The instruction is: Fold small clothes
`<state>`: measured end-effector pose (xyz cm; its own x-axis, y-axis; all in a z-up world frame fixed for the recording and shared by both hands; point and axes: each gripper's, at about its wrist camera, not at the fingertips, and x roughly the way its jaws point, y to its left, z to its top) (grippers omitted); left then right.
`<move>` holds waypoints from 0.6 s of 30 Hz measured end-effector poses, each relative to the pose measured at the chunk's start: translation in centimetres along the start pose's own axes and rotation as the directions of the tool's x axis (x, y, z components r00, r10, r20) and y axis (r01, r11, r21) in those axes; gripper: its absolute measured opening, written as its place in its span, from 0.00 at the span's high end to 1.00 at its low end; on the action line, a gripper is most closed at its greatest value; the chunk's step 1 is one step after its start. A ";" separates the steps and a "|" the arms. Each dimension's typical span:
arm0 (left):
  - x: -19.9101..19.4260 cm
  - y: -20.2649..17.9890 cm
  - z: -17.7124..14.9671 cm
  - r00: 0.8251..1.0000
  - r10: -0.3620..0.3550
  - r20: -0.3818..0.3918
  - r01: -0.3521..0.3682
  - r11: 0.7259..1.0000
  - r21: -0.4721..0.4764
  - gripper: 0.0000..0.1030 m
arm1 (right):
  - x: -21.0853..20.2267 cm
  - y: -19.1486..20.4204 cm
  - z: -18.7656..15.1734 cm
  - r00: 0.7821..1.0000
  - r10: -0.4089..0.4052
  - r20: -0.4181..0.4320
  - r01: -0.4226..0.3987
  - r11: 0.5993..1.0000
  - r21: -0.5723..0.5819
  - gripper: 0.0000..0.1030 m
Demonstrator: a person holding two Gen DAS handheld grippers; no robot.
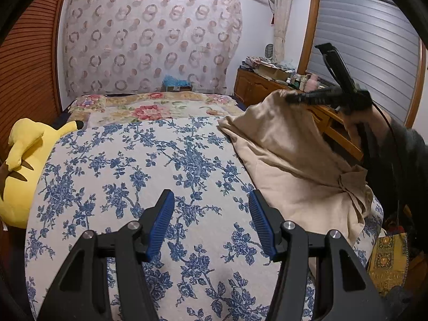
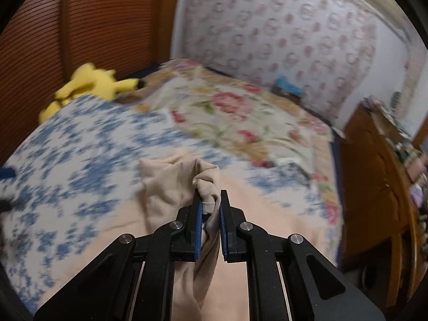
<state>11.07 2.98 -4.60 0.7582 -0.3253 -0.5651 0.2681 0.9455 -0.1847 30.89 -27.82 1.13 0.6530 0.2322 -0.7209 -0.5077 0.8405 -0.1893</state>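
Note:
A beige garment [image 1: 289,155] lies on the right side of the bed, one end lifted off the blue-flowered bedspread [image 1: 133,165]. In the left wrist view my right gripper [image 1: 291,97] holds that raised end up at the right, carried by a hand in a dark sleeve. The right wrist view shows my right gripper [image 2: 210,200] shut on a bunched fold of the beige garment [image 2: 171,187], cloth squeezed between the blue pads. My left gripper [image 1: 211,200] hovers open over the bedspread with nothing between its fingers, left of the garment.
A yellow plush toy [image 1: 24,160] lies at the bed's left edge by a wooden louvred door [image 1: 26,61]. A red-flowered quilt [image 1: 160,107] covers the far end. A cluttered wooden dresser [image 1: 267,83] stands right of the bed; a yellow patterned bag [image 1: 388,256] sits low right.

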 end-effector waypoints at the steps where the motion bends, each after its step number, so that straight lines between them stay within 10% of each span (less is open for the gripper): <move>1: 0.1 -0.1 -0.1 1.000 0.000 -0.004 0.000 1.000 0.002 0.45 | 0.2 -1.3 0.1 0.999 -0.037 -0.001 0.037 0.999 0.013 0.92; 5: 0.6 -0.4 -0.3 1.000 -0.009 -0.019 0.010 1.000 0.010 0.45 | 1.4 -7.4 -0.2 0.964 -0.255 -0.072 0.262 0.956 0.131 0.87; 7: 0.9 -0.8 -0.5 0.999 -0.015 -0.029 0.016 1.000 0.019 0.45 | 1.5 -8.9 -0.8 0.951 -0.295 -0.096 0.307 0.938 0.158 0.50; 18: 1.9 -4.3 -0.8 0.996 -0.064 -0.064 0.069 0.995 0.073 0.45 | -4.9 -3.7 -6.9 0.989 -0.146 -0.033 0.149 0.979 0.142 0.41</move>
<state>10.90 -1.66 -5.54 0.6998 -0.3840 -0.6024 0.3622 0.9175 -0.1641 25.68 -35.46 0.74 0.7015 0.0910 -0.7068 -0.3196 0.9267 -0.1979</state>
